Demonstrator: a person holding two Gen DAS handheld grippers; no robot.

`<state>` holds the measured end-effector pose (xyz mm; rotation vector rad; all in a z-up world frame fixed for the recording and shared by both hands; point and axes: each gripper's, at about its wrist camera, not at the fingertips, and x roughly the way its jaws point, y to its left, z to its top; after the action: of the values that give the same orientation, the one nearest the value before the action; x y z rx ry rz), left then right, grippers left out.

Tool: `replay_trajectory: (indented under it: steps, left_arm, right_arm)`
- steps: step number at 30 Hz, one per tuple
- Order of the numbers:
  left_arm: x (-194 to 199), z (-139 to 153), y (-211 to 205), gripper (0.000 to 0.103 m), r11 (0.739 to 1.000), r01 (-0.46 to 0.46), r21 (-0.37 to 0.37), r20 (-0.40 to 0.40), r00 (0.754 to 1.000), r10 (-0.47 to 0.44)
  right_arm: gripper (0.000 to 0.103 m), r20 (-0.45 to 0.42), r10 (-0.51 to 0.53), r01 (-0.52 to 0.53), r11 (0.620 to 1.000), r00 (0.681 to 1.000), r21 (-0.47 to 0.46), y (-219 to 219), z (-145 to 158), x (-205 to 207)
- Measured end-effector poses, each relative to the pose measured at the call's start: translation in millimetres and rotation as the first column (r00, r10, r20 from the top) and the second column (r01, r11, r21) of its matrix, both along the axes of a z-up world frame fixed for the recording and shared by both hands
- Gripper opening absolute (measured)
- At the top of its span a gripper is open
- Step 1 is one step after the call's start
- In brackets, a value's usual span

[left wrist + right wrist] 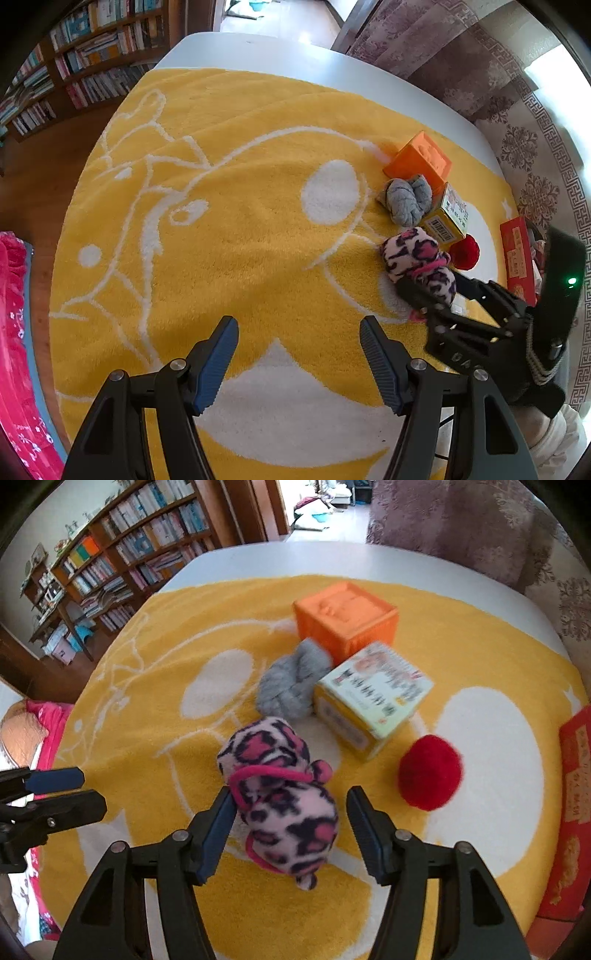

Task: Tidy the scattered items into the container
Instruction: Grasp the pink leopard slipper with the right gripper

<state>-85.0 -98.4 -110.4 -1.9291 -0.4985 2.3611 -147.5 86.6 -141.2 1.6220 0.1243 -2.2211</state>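
Observation:
A pink leopard-print plush bundle (284,797) lies on the yellow blanket (147,709). My right gripper (291,794) stands open with a finger on each side of it; the left pad is at its edge and the right pad stands clear. Behind it lie a grey sock ball (288,686), a yellow-white carton (369,701), an orange cube (347,616) and a red pompom (430,771). The red box (576,775) sits at the right edge. My left gripper (298,325) hangs open over bare blanket, left of the plush bundle (417,258) and the right gripper (461,321).
The blanket covers a white table (295,62) whose far edge and right edge show. Bookshelves (122,565) stand beyond on the left, a patterned sofa (480,74) to the right. Pink fabric (14,332) lies by the near-left table edge.

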Motion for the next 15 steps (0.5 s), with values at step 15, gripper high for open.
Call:
replay_trajectory:
  steps: [15]
  left_arm:
    - [-7, 2, 34, 0.070, 0.997, 0.071, 0.001, -0.015, 0.997, -0.071]
  right_arm:
    - [0.045, -0.044, -0.099, 0.096, 0.993, 0.994, -0.062, 42, 33, 23]
